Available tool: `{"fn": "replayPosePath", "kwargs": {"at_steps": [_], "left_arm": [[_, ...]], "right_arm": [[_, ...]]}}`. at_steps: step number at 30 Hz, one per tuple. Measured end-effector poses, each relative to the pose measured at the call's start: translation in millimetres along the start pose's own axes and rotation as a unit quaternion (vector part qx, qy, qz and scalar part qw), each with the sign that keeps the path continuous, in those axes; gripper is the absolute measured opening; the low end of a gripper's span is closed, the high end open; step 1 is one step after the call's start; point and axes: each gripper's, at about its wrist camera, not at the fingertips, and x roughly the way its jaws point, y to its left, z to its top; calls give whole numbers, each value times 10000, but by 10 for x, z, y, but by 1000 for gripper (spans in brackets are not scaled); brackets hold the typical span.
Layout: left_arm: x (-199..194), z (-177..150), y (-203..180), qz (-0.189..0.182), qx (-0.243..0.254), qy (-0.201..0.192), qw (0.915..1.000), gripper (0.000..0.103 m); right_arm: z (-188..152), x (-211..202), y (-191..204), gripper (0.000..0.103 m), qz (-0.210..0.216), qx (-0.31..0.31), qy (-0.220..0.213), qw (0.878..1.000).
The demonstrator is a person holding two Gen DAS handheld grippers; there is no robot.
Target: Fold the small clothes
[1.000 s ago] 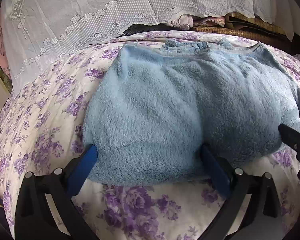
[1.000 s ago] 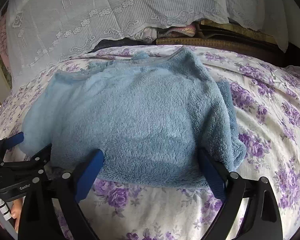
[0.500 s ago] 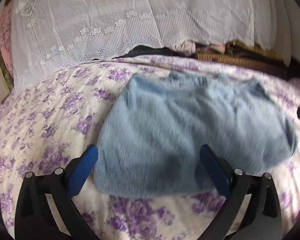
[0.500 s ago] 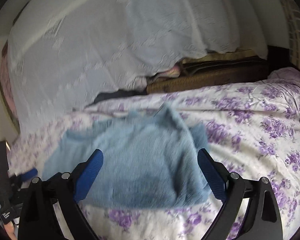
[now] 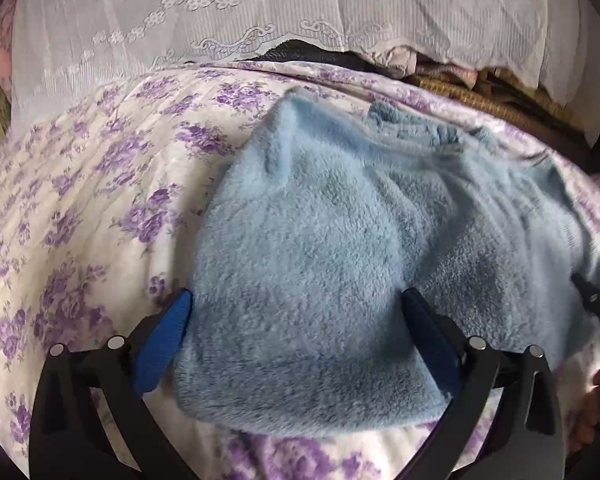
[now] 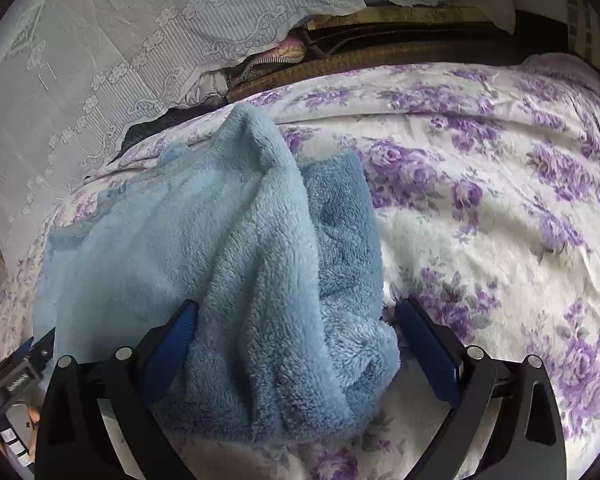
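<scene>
I see one fluffy light-blue fleece garment [image 5: 320, 264] lying on the purple-flowered white bedspread [image 5: 80, 208], its near hem between my tools. My left gripper [image 5: 296, 316] has its two blue-padded jaws spread wide either side of the hem, gripping nothing. My right gripper [image 6: 296, 320] is equally wide, straddling the garment's right edge without pinching it. Only the right camera shows that edge doubled over, a darker fleece layer [image 6: 340, 216] under a raised ridge; the left camera shows the flat left half. One white lace curtain [image 6: 100, 40] hangs behind. Two grippers, one garment.
</scene>
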Motion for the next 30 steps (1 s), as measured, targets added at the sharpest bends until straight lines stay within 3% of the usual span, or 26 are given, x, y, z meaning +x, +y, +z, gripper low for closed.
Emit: {"fn": "replayPosePath", "kwargs": {"at_steps": [2,4,6,8,10,12,13,17,20,22,23,24,25,26,30], "left_arm": [[-66,11,127,-236,-322,24,9992,99],[-157,18,231,-352,-561,-54,9978,99],[-235,50,262,-391,-623,-222,9970,99],[-252,59,208,-393,-523,-286,9974,99],[-136,29,86,-232,-246,-95,9994,99],[66,-37,-27,123,91,218,9996,99],[64,-59,-22,129,63,214,9997,99],[-20,-30,112,-191,-297,246,9991,99],[-152,29,254,-654,-594,200,9959,99],[-227,70,347,-1010,-806,145,9915,99],[-241,87,385,-1152,-887,171,9892,99],[-229,105,423,-1249,-951,230,9873,99],[-188,108,476,-1337,-1034,320,9851,99],[-113,100,533,-1432,-1150,454,9820,99],[180,72,703,-1835,-1600,888,9658,98]], "right_arm": [[-11,-114,-20,98,-14,103,-206,9997],[-19,-370,40,91,-4,28,-815,9967],[-34,-625,275,88,284,-432,-1361,9893],[-81,-728,546,86,568,-885,-1568,9820],[-193,-613,920,81,805,-1549,-1297,9761],[-389,-233,1247,81,361,-2316,-587,9704],[-434,6,1340,83,154,-2539,-6,9671],[-304,-90,1115,82,744,-1933,-97,9783],[-248,-471,922,81,794,-1481,-849,9821],[-221,-577,866,83,625,-1341,-1071,9832],[-171,-512,835,83,404,-1326,-995,9853],[-160,-309,785,83,-16,-1326,-613,9893],[-151,-140,720,86,-135,-1283,-300,9912],[-122,-25,660,86,31,-1138,15,9935],[-134,-138,615,89,239,-1060,-185,9939]]}}
